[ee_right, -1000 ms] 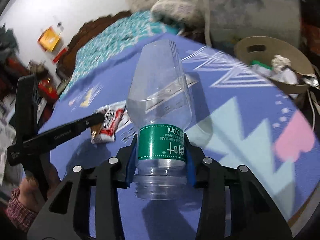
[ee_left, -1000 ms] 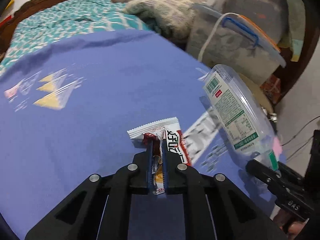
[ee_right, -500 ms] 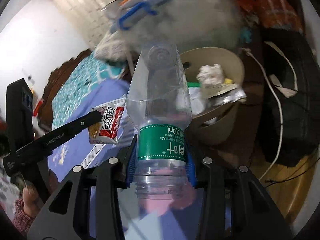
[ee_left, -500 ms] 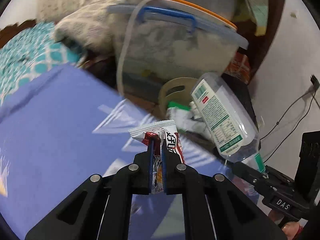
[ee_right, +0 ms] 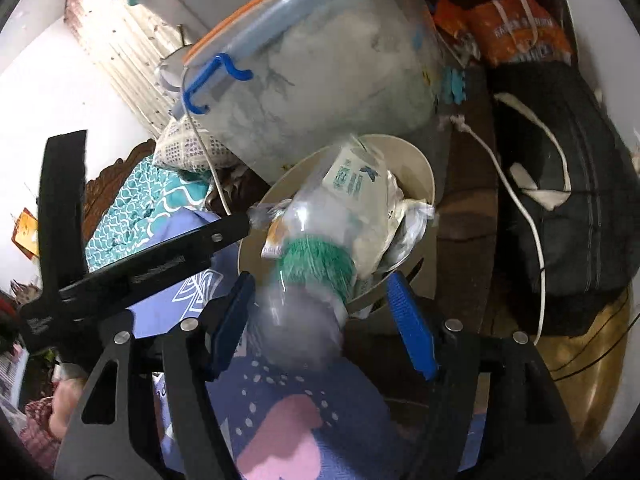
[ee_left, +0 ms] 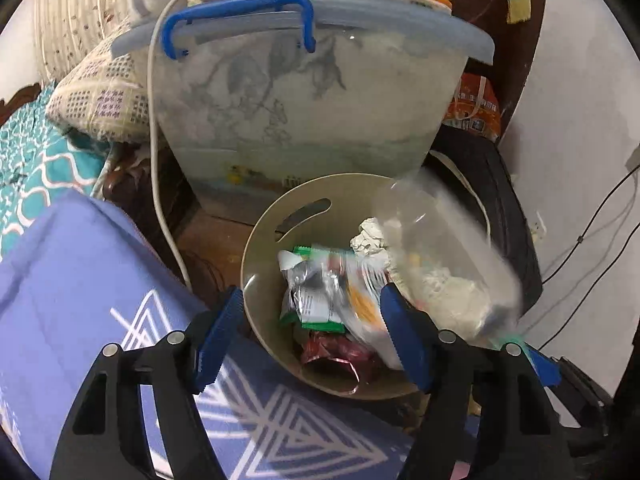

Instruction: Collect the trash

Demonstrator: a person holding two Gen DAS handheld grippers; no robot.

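Now, clear plastic bottle (ee_right: pixel 320 248) empty, so very light; thin walls squash easy, slippery; best hold at stiff neck by green label; right tongs (ee_right: pixel 320 320) have just been opening, bottle blurred between pads, touching neither, tipping into tan bin (ee_left: pixel 256 248); left tongs (ee_left: pixel 308 336) wide open, just been opening, empty; snack wrapper (ee_left: pixel 356 300) in bin, just beyond pads.

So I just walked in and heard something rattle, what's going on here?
A person is dropping trash into the beige bin beside the bed. Both tools have just been opening over it. The left tool stands open above the wrappers in the bin, nothing between its pads. The right tool has let go of the clear plastic bottle, which is blurred, tipping toward the bin.
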